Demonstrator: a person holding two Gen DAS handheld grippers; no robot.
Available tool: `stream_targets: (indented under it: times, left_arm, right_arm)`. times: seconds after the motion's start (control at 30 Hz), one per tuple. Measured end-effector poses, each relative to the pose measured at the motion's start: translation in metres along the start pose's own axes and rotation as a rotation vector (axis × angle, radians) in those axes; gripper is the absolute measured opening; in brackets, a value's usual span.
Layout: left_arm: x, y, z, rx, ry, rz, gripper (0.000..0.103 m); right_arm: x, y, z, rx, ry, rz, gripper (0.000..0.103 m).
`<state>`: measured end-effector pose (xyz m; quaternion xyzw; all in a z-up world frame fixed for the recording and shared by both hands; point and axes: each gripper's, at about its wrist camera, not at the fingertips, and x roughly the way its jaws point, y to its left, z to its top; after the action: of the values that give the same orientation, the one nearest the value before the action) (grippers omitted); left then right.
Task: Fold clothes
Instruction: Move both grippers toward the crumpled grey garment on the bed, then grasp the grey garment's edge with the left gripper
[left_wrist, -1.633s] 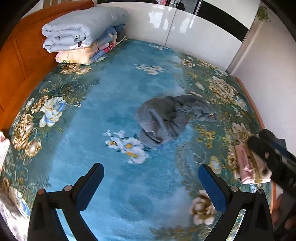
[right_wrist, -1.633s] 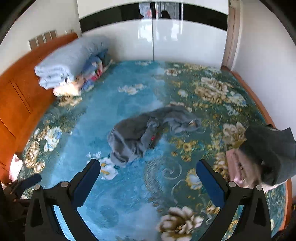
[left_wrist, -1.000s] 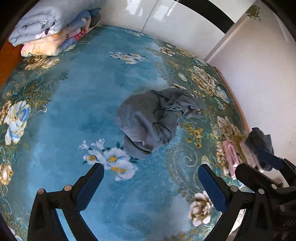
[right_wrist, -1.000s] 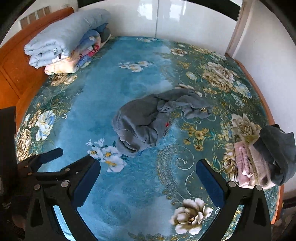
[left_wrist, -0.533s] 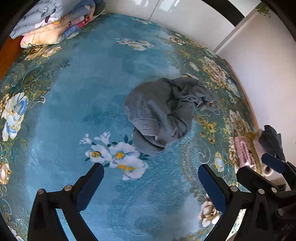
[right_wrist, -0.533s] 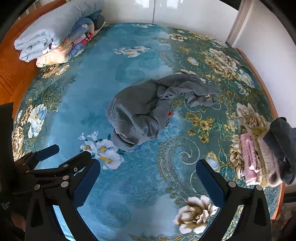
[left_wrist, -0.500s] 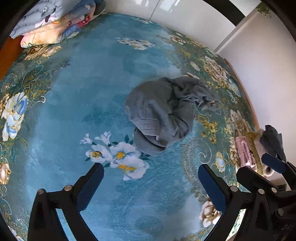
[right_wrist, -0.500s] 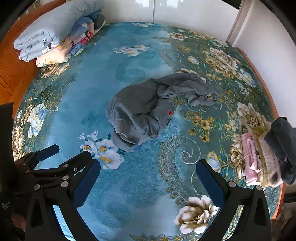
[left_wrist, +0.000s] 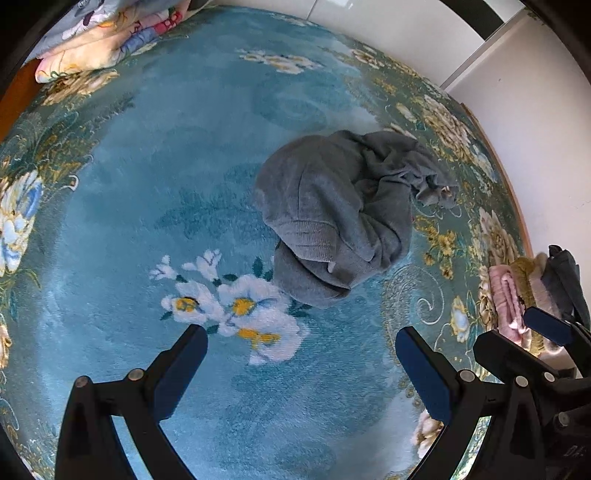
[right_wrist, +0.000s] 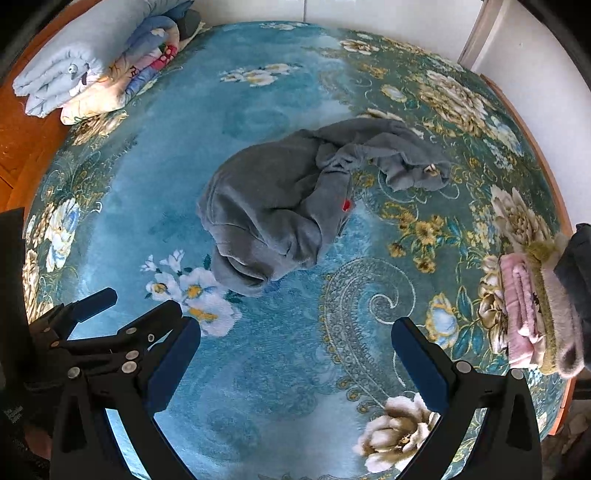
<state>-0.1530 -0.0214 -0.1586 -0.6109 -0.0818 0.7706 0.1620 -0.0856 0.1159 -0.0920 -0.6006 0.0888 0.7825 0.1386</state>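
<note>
I find the grey garment (right_wrist: 280, 206) lying crumpled in a heap on the blue floral bedspread (right_wrist: 258, 369), near the middle of the bed; it is not folded. One twisted part trails away from the heap toward the wall side of the bed, ending in a bunched cuff or hem. I judge the cloth soft, limp and fairly light, a fleecy knit that will sag and drag rather than hold shape. A ribbed band (left_wrist: 314, 240) shows on the near side of the heap; that edge looks to me the firmest place to pinch.

My left gripper (left_wrist: 301, 363) and right gripper (right_wrist: 295, 349) both hover short of the heap, fingers spread wide, holding nothing.

Around the heap: a stack of folded clothes (right_wrist: 535, 314) sits to its right, at the bed edge, well apart. Folded quilts (right_wrist: 96, 70) lie beyond it to the left, against the wooden headboard (right_wrist: 22, 140). Nothing stands between the grippers and the heap; the spread is bare on all sides of it.
</note>
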Motion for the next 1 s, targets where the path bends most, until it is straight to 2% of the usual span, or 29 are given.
stream_targets:
  times: [0.13, 0.27, 0.3, 0.53, 0.67, 0.8, 1.0]
  left_arm:
    - [0.011, 0.003, 0.002, 0.004, 0.019, -0.003, 0.103]
    - [0.019, 0.007, 0.003, 0.004, 0.037, 0.000, 0.103]
    - [0.021, 0.008, 0.003, 0.003, 0.040, 0.000, 0.103]
    - [0.032, 0.010, 0.008, 0.005, 0.069, -0.024, 0.103]
    - [0.045, 0.012, 0.014, -0.025, 0.104, -0.095, 0.103]
    - [0.072, 0.021, 0.040, -0.081, 0.150, -0.161, 0.103]
    - [0.111, 0.027, 0.094, -0.154, 0.167, -0.078, 0.102]
  right_arm:
    - [0.023, -0.013, 0.023, 0.013, 0.019, -0.002, 0.103]
    - [0.058, -0.051, 0.089, 0.025, 0.023, 0.004, 0.103]
    - [0.061, -0.054, 0.094, 0.026, 0.031, 0.009, 0.103]
    - [0.072, -0.056, 0.100, 0.030, 0.073, 0.037, 0.103]
    - [0.077, -0.059, 0.104, 0.039, 0.090, 0.054, 0.103]
    - [0.069, -0.078, 0.101, 0.078, 0.084, 0.034, 0.103]
    - [0.047, -0.133, 0.066, 0.125, 0.130, -0.033, 0.103]
